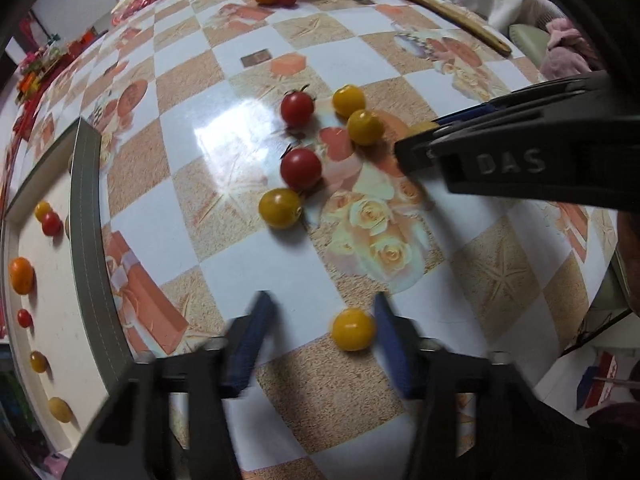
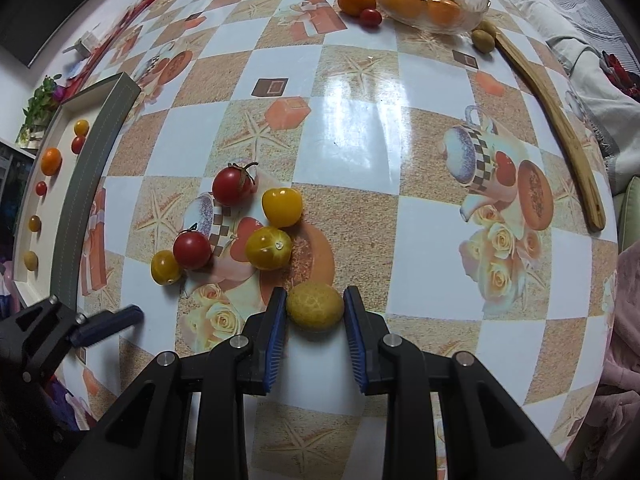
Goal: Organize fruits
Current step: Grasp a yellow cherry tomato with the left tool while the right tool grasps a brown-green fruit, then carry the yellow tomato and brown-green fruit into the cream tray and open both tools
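**Two tongs at a cluster of small fruits on a patterned table**

Right wrist view, nearest: the right tongs [image 2: 315, 322] are closed on a dull yellow fruit [image 2: 315, 306], one blue pad pressing each side of it; the fruit rests on the table [image 2: 360, 140].

Left wrist view, nearest: the left tongs [image 1: 324, 344] point steeply down, with a round yellow tomato [image 1: 353, 329] between the blue pads. It lies hard against the right-hand pad, while a gap shows on the other side. The picture is blurred here, so whether the pads grip it cannot be told for certain.

Just beyond both tongs lies a loose cluster: two red tomatoes [image 2: 192, 249] with stalks and three yellow tomatoes [image 2: 268, 249], some touching one another.

Along the left edge of the table stands a shallow tray [image 2: 96, 184] with a grey rim. A row of small fruits [image 2: 51, 161] lies on its pale floor, spaced apart: red, orange and yellow.

At the far edge stands a glass bowl [image 2: 476, 16] holding orange fruits. Beside it on the table lie a mandarin [image 2: 356, 1] and a red tomato touching it, and on the bowl's other side two olive-green fruits [image 2: 482, 38]. A long wooden utensil [image 2: 560, 128] runs from there along the right edge.
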The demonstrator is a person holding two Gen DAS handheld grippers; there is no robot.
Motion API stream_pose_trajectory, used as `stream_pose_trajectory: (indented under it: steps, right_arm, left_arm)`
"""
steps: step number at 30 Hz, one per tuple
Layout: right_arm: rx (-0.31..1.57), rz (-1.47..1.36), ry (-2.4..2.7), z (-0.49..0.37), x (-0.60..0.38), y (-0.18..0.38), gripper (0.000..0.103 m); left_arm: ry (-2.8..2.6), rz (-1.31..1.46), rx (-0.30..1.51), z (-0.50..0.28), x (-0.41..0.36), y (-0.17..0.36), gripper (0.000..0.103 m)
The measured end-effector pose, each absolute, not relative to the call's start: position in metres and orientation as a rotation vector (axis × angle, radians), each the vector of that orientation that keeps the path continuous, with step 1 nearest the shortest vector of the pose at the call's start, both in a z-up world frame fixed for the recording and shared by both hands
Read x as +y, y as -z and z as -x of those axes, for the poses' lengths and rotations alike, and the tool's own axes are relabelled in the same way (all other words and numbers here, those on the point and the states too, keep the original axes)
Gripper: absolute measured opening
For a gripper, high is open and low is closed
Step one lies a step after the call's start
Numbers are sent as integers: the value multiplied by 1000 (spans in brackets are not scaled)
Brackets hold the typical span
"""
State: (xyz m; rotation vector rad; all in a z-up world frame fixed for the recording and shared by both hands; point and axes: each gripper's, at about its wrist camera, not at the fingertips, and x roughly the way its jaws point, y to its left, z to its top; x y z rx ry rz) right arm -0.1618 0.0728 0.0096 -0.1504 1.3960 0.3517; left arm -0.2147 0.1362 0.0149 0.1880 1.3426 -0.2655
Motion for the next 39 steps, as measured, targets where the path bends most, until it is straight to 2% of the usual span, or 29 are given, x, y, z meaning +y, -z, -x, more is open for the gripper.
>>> stream_pose_trajectory:
  steps: [1,2,11,39]
  right_arm:
    - [1396,150,-352,161,72,-9,31]
    - [1396,149,-351,160,72,-9,31]
    - [1416,47,-342,160,56,-15,31]
    - [1368,59,-438,156,104,-48,31]
  left_arm:
    - [275,-197,1340,215,134,-16,20]
    - [275,-206,1340,213,127,-15,19]
    - [222,137,1423,189,181,-18,19]
    - [56,230,1315,194,267,-62,19]
